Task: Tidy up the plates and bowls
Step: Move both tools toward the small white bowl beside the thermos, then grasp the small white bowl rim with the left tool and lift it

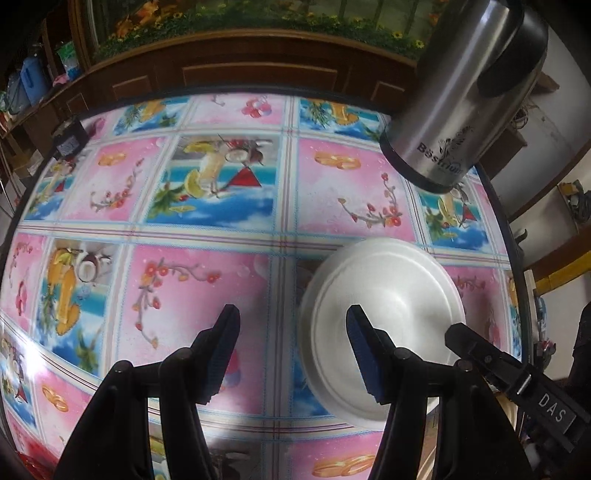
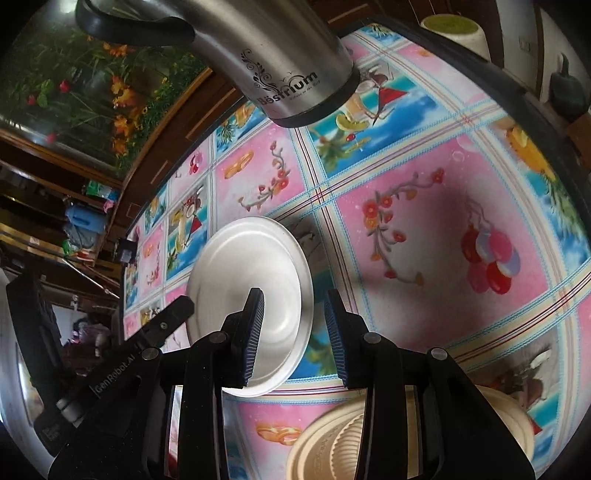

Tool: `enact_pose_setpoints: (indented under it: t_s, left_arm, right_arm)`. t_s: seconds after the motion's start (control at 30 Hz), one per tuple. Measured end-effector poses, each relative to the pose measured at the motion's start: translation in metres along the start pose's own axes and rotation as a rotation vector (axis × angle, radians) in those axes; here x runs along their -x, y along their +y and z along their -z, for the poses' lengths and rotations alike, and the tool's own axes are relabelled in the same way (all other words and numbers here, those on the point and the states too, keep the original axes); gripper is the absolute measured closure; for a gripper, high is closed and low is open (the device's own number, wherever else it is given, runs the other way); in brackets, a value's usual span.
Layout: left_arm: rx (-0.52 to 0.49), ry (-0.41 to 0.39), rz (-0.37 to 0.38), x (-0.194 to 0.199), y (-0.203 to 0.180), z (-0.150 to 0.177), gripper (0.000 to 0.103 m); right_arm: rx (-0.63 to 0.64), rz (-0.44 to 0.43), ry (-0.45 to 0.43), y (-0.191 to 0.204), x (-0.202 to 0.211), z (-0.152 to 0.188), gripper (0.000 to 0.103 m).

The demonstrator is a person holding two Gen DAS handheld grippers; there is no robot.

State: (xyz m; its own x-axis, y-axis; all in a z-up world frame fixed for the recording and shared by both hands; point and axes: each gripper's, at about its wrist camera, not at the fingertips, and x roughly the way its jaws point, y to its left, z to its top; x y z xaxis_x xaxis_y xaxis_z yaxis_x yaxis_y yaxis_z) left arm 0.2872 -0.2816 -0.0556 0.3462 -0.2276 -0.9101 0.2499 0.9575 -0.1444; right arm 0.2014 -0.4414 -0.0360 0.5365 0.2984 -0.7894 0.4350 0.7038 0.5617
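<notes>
In the left wrist view, the left hand-held gripper [image 1: 293, 356] rises from the bottom of the frame with its jaws standing apart and nothing between them, over the patterned cover of the bench [image 1: 192, 288]. The white plate [image 1: 402, 280] lies flat and empty on the bench at lower right of centre; the gripper's right finger crosses in front of the plate's left part, while the left finger stands over bare cover beside it. At upper right stands a steel kettle [image 1: 458, 110], its inside hidden. The tip of the right hand-held gripper [image 1: 480, 350] reaches in from the lower right, over the plate's near rim. In the right wrist view, that right hand-held gripper [image 2: 295, 328] also has its jaws parted and empty. The plate [image 2: 243, 258] lies left of centre, behind the gripper's left finger, its right rim showing in the gap between the fingers. Only this view shows the cream ribbed bowls [image 2: 332, 439], nested one inside another at the bottom edge, and a pale cup [image 2: 461, 29] at upper right, contents unclear.
</notes>
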Motion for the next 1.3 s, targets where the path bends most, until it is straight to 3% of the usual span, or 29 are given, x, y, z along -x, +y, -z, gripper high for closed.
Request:
enact_pose_setpoints:
  t_s: [0.47,0.67,0.8,0.93,1.07,1.3]
  left_arm:
    - [0.007,0.042,-0.022,-0.019,-0.006,0.007,0.045]
    - [0.015,0.032,-0.019,-0.016,-0.003,0.006,0.057]
    - [0.015,0.037,-0.011,-0.015,-0.002,0.006,0.073]
    - [0.013,0.048,-0.014,-0.018,-0.001,0.007,0.088]
    - [0.011,0.041,-0.013,-0.017,-0.001,0.007,0.090]
    - [0.016,0.035,-0.003,-0.010,0.003,0.007,0.091]
  right_arm:
    - [-0.025,-0.009,0.000,-0.001,-0.009,0.001,0.070]
    - [-0.011,0.004,0.011,0.002,-0.017,0.005,0.070]
    - [-0.002,0.015,0.003,0.004,-0.017,0.005,0.070]
    - [0.005,0.018,-0.008,0.005,-0.018,0.006,0.081]
    - [0.013,0.022,-0.012,0.005,-0.021,0.006,0.091]
    - [0.042,0.031,-0.033,0.011,-0.019,0.009,0.094]
